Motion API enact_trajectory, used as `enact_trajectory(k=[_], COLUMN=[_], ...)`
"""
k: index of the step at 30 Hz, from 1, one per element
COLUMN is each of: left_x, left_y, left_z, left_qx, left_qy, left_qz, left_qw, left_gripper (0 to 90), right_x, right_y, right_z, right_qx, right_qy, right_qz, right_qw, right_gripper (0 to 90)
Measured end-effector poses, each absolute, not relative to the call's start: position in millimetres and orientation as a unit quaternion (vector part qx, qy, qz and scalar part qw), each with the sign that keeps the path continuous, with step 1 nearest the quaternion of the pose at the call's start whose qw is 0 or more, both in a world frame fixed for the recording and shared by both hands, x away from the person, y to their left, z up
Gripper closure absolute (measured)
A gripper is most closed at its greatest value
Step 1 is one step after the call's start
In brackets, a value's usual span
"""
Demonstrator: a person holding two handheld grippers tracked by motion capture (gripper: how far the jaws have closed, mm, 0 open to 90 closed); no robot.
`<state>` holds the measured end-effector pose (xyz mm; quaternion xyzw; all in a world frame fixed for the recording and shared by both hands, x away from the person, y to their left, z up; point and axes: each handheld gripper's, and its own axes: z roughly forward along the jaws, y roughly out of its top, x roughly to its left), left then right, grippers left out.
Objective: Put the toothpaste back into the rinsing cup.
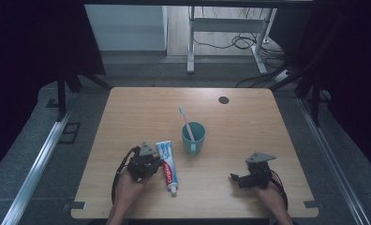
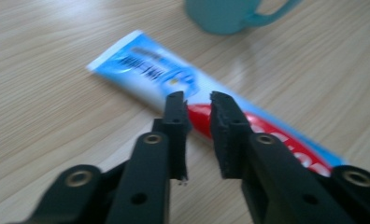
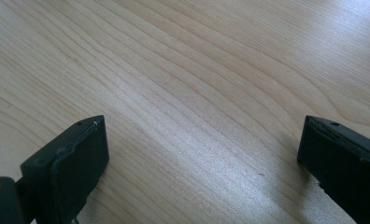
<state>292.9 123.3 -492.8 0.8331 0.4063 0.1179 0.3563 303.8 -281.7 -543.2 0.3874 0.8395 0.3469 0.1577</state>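
A blue, white and red toothpaste tube (image 1: 167,167) lies flat on the wooden table (image 1: 240,126), cap toward the front edge. Just behind it stands a teal mug (image 1: 193,137) with a pink-handled toothbrush (image 1: 187,123) leaning in it. My left gripper (image 1: 158,164) sits at the tube's left side. In the left gripper view its jaws stand a narrow gap apart, tips (image 2: 197,99) just over the tube (image 2: 145,70), nothing between them. My right gripper (image 1: 233,178) rests near the front right. Its jaws (image 3: 202,133) are wide apart over bare wood.
A small dark round spot (image 1: 223,100) marks the table's far right. The mug's base and handle (image 2: 239,16) show at the top of the left gripper view. Beyond the table are a desk frame (image 1: 230,33) and cables on the floor.
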Motion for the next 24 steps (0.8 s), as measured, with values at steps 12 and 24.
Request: enact_trajectory(k=[12,24], left_x=[291,287], left_y=[84,80], left_z=[-500,-505], left_qx=[0.862,0.868], left_qy=[0.365,0.36], left_qz=[0.074,0.056], left_qw=[0.346,0.337], left_gripper=[89.6,89.5], right_x=[304,304], right_y=[-282,-282], right_z=[-543,-543], right_qx=[0.387,0.387], right_qy=[0.839,0.839], right_qz=[0.347,0.347], right_qw=[0.158,0.158], right_gripper=[1.6,1.7])
